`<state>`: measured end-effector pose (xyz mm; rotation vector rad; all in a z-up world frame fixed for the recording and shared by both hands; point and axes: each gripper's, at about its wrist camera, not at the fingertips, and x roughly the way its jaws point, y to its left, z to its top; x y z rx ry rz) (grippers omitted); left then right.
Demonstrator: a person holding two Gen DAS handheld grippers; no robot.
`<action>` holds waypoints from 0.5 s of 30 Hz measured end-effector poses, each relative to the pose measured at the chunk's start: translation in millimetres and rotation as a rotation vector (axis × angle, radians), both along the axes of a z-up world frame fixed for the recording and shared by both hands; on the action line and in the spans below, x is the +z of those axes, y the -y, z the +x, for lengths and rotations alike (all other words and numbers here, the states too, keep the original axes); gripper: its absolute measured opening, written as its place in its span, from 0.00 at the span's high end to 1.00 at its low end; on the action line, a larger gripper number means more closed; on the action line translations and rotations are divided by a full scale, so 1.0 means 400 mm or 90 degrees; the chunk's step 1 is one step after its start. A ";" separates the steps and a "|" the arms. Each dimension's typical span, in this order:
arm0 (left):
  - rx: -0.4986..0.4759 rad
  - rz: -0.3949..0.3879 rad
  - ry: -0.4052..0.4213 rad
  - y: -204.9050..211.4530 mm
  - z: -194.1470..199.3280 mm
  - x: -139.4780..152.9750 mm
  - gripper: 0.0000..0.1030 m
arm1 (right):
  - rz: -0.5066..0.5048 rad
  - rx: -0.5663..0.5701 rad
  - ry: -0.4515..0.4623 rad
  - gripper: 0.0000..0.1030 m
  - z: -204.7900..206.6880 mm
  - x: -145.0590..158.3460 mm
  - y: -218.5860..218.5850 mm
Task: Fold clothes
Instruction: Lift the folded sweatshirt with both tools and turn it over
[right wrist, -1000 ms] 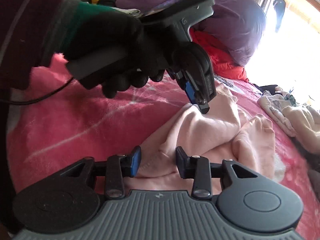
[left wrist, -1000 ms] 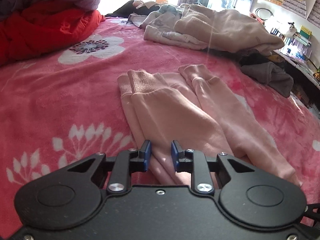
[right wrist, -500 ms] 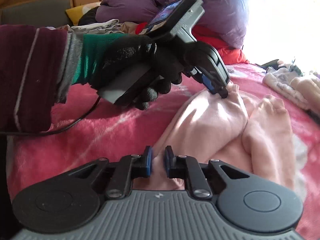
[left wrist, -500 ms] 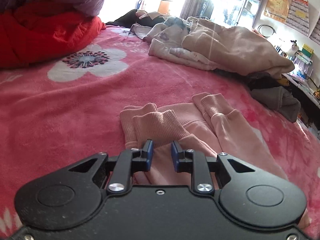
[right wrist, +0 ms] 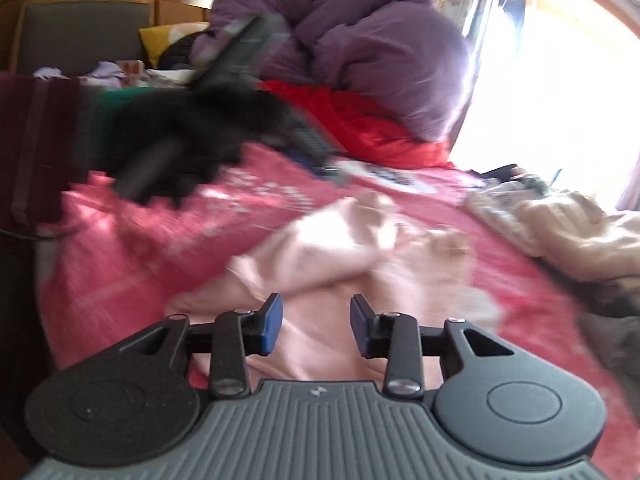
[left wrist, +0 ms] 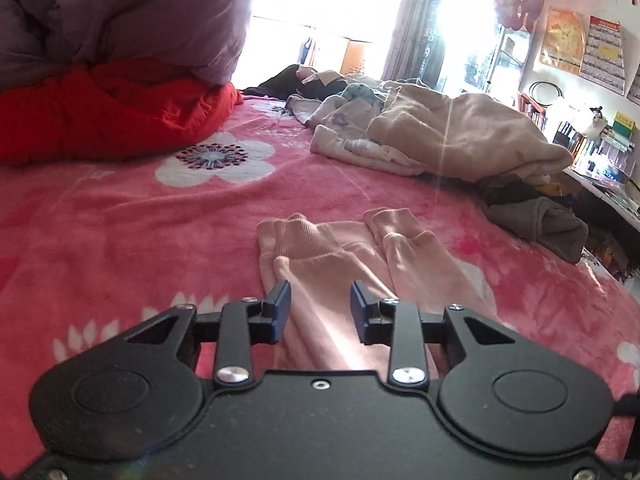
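So the whole thing's on a bed with a fuzzy pink blanket (left wrist: pixel 120 248) — big white flowers printed on it. A red quilt (left wrist: pixel 112 116) and a puffy purple duvet (left wrist: pixel 132 20) are heaped at the far left, bright window (left wrist: pixel 320 4) behind them, and a messy pile of beige clothes (left wrist: pixel 452 132) sits at the far right with a grey garment (left wrist: pixel 540 224) near the bed edge. Posters and a crammed shelf (left wrist: pixel 592 140) fill the right wall.

The pale pink garment (left wrist: pixel 344 272) lies flat in the middle of the blanket, right in front of both grippers. In the left wrist view its long axis runs away from the camera, ribbed cuffs (left wrist: pixel 304 236) at the far end pointing toward the clothes pile. It looks soft, fleecy, doubled over in layers, a bit rumpled.

Left gripper (left wrist: pixel 320 312) has its jaws spread wide, nothing between them, just over the near part of the fabric. Right gripper (right wrist: pixel 316 320) — same deal, jaws wide apart and empty above the pink cloth. The right wrist view is pretty motion-blurred; the gloved left hand (right wrist: pixel 192 140) shows as a dark smear.
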<state>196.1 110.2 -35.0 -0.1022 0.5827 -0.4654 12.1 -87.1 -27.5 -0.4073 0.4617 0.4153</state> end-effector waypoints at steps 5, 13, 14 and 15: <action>-0.008 0.121 0.067 0.026 -0.160 -0.005 0.53 | -0.092 -0.013 0.063 0.54 -0.030 -0.027 0.077; -0.121 0.368 0.204 0.087 -0.380 -0.039 0.43 | -0.241 0.025 0.060 0.46 -0.090 -0.130 0.106; -0.141 0.407 0.224 0.096 -0.405 -0.050 0.42 | -0.264 0.037 0.057 0.41 -0.099 -0.141 0.100; -0.162 0.448 0.244 0.105 -0.429 -0.061 0.41 | -0.291 0.045 0.055 0.39 -0.105 -0.153 0.094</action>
